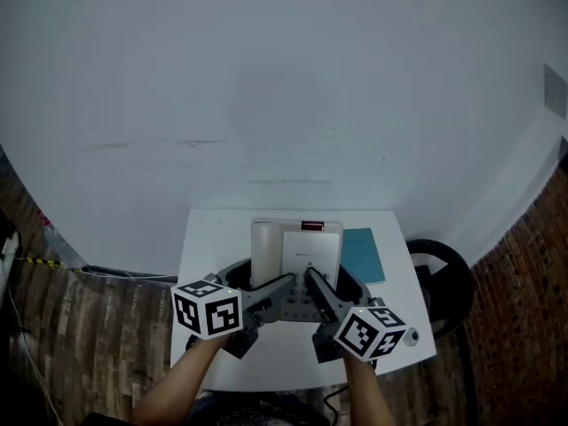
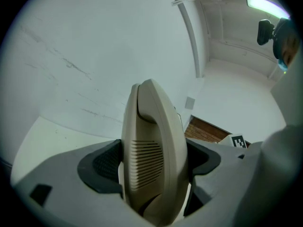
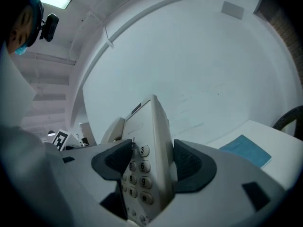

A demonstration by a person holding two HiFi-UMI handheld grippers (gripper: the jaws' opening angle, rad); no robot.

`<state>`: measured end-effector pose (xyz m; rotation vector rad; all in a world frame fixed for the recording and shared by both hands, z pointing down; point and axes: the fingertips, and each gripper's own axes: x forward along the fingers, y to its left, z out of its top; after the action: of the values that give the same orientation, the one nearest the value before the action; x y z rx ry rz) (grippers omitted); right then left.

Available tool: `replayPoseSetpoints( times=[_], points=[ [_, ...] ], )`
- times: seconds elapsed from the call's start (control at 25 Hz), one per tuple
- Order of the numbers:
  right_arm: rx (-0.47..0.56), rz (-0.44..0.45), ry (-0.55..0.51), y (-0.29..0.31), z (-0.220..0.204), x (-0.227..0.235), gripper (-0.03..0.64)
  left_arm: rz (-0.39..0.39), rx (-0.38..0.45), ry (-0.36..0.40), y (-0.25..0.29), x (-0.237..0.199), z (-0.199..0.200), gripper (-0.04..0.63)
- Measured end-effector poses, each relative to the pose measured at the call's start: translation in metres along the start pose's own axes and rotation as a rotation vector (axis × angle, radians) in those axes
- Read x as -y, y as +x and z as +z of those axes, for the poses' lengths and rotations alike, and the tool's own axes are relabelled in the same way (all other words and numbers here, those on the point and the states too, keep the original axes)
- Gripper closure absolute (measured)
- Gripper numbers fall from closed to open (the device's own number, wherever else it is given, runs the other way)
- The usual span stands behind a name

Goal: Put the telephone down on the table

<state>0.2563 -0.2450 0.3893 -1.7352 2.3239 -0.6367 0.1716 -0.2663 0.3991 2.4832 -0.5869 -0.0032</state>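
Note:
A beige desk telephone (image 1: 297,254) is held up over the small white table (image 1: 213,238), its handset side to the left and keypad side to the right. My left gripper (image 1: 286,281) is shut on the handset end (image 2: 152,160), which fills the gap between its dark pads. Over on the keypad side, my right gripper (image 1: 312,278) is shut on the phone's body (image 3: 149,164), with number keys showing between its pads. The phone's underside and whether it touches the table are hidden.
A teal notebook (image 1: 362,254) lies flat on the table just right of the phone and shows in the right gripper view as a blue rectangle (image 3: 246,150). A dark round stool (image 1: 439,282) stands at the table's right. A white wall rises behind; brick floor lies around.

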Motion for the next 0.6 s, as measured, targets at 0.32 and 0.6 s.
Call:
replayPoseSetpoints(
  times=[0.32, 0.6],
  points=[
    [-0.082, 0.128, 0.010, 0.031, 0.000, 0.027, 0.339, 0.142, 0.051, -0.029, 0.022, -0.020, -0.002, 0.198],
    [-0.159, 0.167, 0.049, 0.051, -0.021, 0.054, 0.339, 0.222, 0.041, -0.080, 0.039, -0.044, -0.020, 0.198]
  ],
)
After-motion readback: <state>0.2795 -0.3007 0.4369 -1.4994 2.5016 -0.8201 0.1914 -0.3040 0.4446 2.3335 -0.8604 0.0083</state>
